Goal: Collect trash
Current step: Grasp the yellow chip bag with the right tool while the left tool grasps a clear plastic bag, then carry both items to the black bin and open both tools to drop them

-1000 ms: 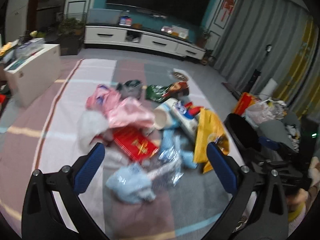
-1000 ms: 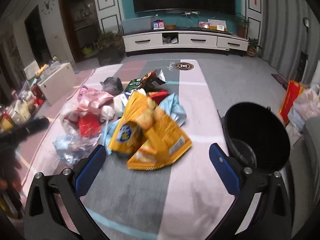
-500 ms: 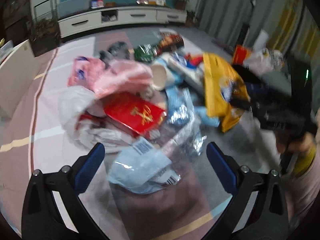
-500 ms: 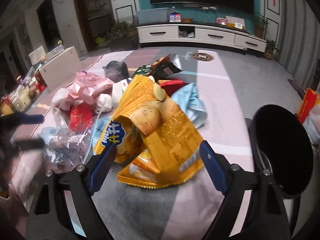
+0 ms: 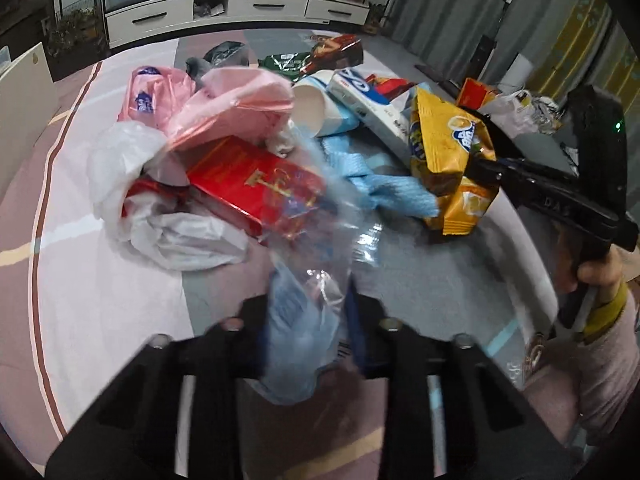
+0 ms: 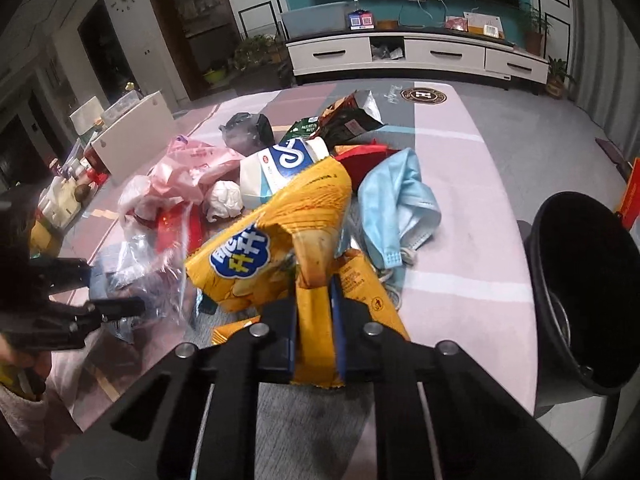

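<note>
A heap of trash lies on a striped pink and grey rug point(image 5: 100, 300). The jaws of my left gripper point(image 5: 308, 312) are closing, and their pads press a clear plastic bag point(image 5: 316, 240) at the near edge of the heap. My right gripper point(image 6: 315, 308) is shut on the bottom edge of a yellow chip bag point(image 6: 272, 248). The left wrist view shows that chip bag point(image 5: 448, 148) pinched at the right of the heap. A red box point(image 5: 248, 184), a pink bag point(image 5: 232, 100), a paper cup point(image 5: 308, 104) and a blue face mask point(image 6: 396, 208) lie loose in the pile.
A black bin point(image 6: 584, 288) stands open at the rug's right edge. A white low cabinet point(image 5: 20, 92) sits to the left, and a white TV stand point(image 6: 416, 54) runs along the far wall. More bags are piled beyond the bin point(image 5: 516, 108).
Both grippers sank toward the heap and went from wide open to shut. The left took the clear plastic bag, the right took the yellow chip bag.
</note>
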A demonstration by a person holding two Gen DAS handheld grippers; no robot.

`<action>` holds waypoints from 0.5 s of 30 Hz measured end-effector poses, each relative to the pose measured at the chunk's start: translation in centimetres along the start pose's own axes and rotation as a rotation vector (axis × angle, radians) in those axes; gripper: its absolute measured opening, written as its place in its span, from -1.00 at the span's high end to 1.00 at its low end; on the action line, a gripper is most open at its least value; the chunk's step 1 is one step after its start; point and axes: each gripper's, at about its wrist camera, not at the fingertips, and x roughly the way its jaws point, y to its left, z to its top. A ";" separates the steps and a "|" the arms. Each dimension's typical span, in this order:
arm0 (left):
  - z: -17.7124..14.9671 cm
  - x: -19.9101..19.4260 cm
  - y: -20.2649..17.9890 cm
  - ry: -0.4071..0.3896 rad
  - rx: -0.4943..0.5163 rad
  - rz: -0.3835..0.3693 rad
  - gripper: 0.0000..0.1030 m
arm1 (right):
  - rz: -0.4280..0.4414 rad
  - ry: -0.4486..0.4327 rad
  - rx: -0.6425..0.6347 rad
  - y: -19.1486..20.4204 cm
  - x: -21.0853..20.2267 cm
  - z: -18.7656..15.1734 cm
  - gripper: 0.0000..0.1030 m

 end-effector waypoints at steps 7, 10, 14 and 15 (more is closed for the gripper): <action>-0.3 -4.5 -0.7 -0.106 0.020 -0.195 0.58 | 0.103 -0.099 0.055 -0.3 -4.1 -0.1 0.75; 0.1 -6.5 -0.7 -0.189 0.014 -0.282 0.58 | 0.121 -0.167 0.092 -1.0 -6.3 0.1 0.75; 1.5 -7.6 -3.1 -0.266 0.049 -0.284 0.58 | 0.038 -0.280 0.200 -4.2 -9.4 0.1 0.75; 2.5 -7.5 -4.1 -0.274 0.054 -0.288 0.58 | -0.005 -0.308 0.239 -5.4 -10.2 0.0 0.75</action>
